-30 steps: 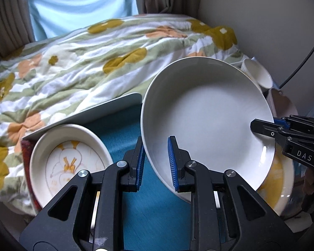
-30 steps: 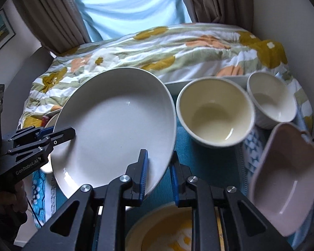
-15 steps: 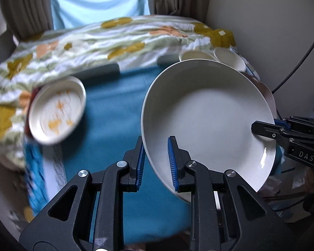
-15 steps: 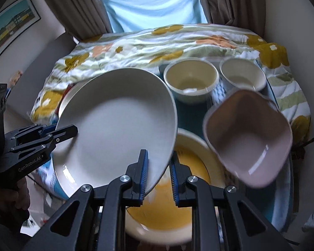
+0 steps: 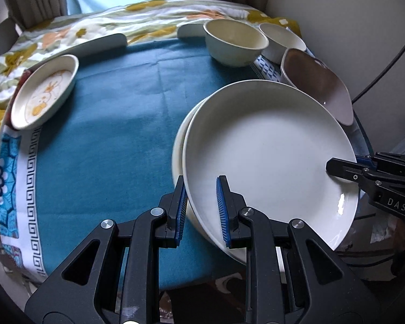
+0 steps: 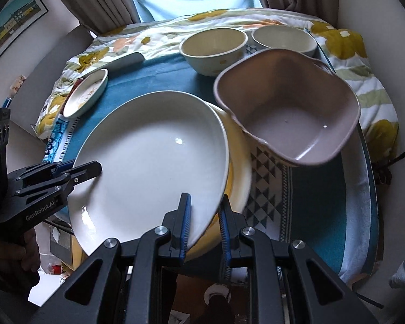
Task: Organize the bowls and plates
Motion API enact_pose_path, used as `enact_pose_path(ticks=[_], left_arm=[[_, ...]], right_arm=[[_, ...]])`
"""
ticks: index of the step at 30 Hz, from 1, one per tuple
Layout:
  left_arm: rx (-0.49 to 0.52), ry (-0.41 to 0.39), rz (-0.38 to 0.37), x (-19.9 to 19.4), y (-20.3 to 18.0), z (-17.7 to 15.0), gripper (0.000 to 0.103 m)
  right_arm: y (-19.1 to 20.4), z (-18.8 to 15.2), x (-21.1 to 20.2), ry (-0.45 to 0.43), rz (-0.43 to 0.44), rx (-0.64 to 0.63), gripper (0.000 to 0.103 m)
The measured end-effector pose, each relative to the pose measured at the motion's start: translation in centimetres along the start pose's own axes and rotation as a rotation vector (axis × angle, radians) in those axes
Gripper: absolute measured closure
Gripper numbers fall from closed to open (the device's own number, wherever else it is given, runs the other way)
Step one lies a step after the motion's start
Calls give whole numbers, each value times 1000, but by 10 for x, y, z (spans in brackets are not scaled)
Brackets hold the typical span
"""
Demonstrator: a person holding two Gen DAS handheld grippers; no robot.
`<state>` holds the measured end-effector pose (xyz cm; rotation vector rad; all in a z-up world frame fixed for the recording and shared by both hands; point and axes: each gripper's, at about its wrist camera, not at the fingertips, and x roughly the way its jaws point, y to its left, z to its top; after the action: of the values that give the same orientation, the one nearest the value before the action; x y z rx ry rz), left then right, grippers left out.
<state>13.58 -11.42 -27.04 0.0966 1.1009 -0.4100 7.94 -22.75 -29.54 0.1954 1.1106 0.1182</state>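
A large white plate (image 5: 270, 156) hangs low over a yellow-centred plate (image 6: 237, 178) at the near right of the table. My left gripper (image 5: 201, 186) is shut on its left rim. My right gripper (image 6: 204, 202) is shut on the opposite rim and shows in the left wrist view as a black fingertip (image 5: 337, 167). The white plate (image 6: 154, 162) tilts slightly and hides most of the plate below, of which only a cream rim (image 5: 178, 145) shows on the left.
A pink square bowl (image 6: 289, 118) sits tilted right behind the plates. A cream bowl (image 6: 213, 48) and a white bowl (image 6: 283, 40) stand at the back right. A small patterned dish (image 5: 44, 91) lies far left on the teal cloth (image 5: 116, 135). Flowered bedding (image 5: 154, 19) lies beyond.
Both grippers have carried the white plate towards the near edge and lower, from beside the small patterned dish to over the yellow-centred plate. Their grips have not changed.
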Motion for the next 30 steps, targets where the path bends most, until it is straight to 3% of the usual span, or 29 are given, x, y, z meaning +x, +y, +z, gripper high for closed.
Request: enact_pose_path(ticks=[8, 17, 30], left_arm=[[18, 22, -14, 24, -1, 6, 84], [71, 34, 21, 32, -5, 7, 84], [178, 41, 140, 36, -23, 6, 84]], right_arm=[[-6, 1, 10, -8, -29, 2, 84], [-7, 2, 11, -18, -52, 0, 85], [-8, -4, 8, -31, -63, 5, 85]])
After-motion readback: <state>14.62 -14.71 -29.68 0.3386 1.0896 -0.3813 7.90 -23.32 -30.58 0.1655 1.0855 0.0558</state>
